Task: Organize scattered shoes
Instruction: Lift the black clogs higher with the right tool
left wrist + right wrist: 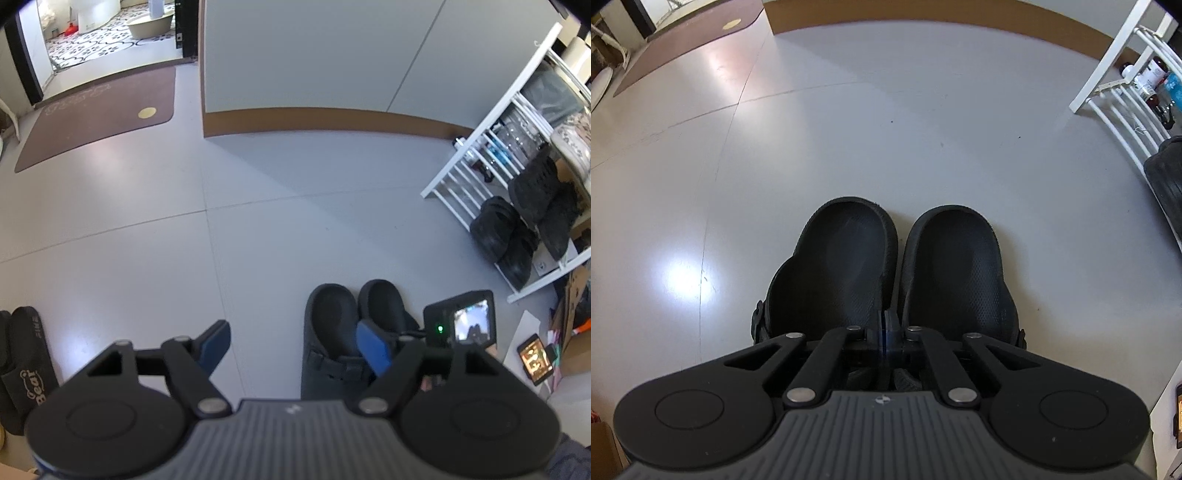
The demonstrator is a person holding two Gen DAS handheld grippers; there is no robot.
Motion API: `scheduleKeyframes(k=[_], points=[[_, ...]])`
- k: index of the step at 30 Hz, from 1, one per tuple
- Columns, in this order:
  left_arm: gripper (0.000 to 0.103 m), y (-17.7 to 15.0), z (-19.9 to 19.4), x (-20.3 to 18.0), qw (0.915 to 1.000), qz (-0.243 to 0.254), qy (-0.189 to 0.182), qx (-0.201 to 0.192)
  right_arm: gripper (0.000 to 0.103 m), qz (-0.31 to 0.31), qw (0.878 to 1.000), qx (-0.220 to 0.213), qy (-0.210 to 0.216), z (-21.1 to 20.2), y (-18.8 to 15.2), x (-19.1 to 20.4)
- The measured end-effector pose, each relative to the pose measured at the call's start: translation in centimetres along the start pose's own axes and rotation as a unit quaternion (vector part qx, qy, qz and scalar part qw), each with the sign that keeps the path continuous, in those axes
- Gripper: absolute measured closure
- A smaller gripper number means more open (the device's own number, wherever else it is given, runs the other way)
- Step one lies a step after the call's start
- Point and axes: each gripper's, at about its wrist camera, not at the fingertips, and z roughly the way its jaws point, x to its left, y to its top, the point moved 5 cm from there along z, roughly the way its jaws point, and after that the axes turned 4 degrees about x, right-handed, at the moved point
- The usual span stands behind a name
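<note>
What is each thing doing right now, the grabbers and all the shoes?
left gripper: open, empty, above floor
right gripper: shut, over the gap between the clogs
black clogs: side by side on floor
white rack: standing, black shoes on it
black slippers: lying on floor

The left gripper [295, 345] is hovering with its jaws standing apart over grey floor [184, 240]. A pair of black clogs [354, 332] is sitting side by side just beyond, and dark shoes are filling the white rack [465, 173].
</note>
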Motion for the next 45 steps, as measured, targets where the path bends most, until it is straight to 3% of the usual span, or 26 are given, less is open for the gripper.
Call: scheduleKeyframes(k=[4,8,11,19,28,36,40,45], points=[[0.022,-0.4,0.8,0.5,0.9999,0.005,0.010,0.012,0.089,0.008,0.999,0.030,0.015,1.1,0.9,-0.5],[0.022,-0.9,1.8,1.0,0.9993,0.010,0.021,0.031,0.074,-0.008,0.996,0.077,0.051,2.0,2.7,-1.2],[0.022,-1.2,2.4,1.2,0.9988,0.016,0.026,0.039,0.059,-0.022,0.993,0.102,0.050,2.6,3.6,-1.5],[0.022,-1.5,3.7,1.0,0.9973,0.027,0.034,0.058,0.057,0.028,0.978,0.182,0.102,4.4,4.5,-4.2],[0.022,-1.8,3.7,0.3,0.9965,0.039,0.034,0.065,0.048,0.049,0.976,0.180,0.114,3.9,5.6,-5.1],[0.022,-2.7,4.2,0.6,0.9953,0.042,0.041,0.078,0.047,-0.005,0.967,0.228,0.110,5.5,5.4,-2.0],[0.022,-2.9,4.5,0.6,0.9946,0.046,0.042,0.083,0.047,-0.042,0.960,0.262,0.085,7.0,4.5,-0.7],[0.022,-2.6,4.6,0.4,0.9950,0.043,0.038,0.081,0.045,-0.046,0.949,0.298,0.085,8.3,2.8,-0.3]])
